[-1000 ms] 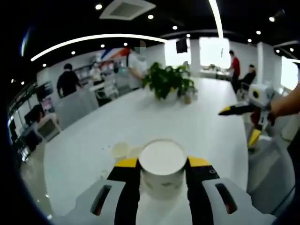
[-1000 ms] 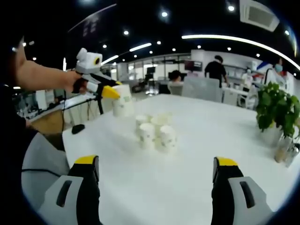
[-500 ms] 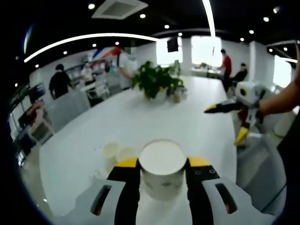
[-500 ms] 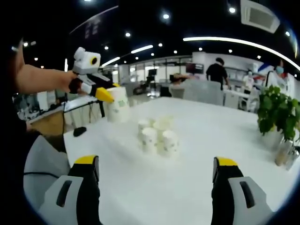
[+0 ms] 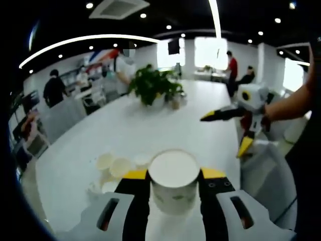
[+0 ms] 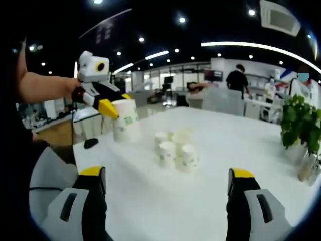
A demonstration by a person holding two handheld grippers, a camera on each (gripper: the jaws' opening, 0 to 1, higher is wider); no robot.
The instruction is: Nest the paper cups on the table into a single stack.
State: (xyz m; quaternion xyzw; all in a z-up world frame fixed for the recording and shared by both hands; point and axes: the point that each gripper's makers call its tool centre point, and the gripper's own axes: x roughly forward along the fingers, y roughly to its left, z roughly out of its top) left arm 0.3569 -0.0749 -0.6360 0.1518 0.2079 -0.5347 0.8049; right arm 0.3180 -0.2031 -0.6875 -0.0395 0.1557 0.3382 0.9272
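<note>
White table [image 6: 165, 201]; left tool [image 5: 173, 175] grips faintly printed, unreadable cup [image 5: 173, 182].

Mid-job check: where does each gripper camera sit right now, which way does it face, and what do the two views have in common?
Left gripper view: rides on the left gripper, looking along its jaws, which clamp a paper cup; beyond lie the white table, loose cups, a potted plant, and the right gripper on the person's forearm.
Right gripper view: rides on the right gripper, jaws wide apart over the table, facing the cup cluster; the person's arm carries the left gripper.
Shared: table, cup cluster, held cup, plant.
</note>
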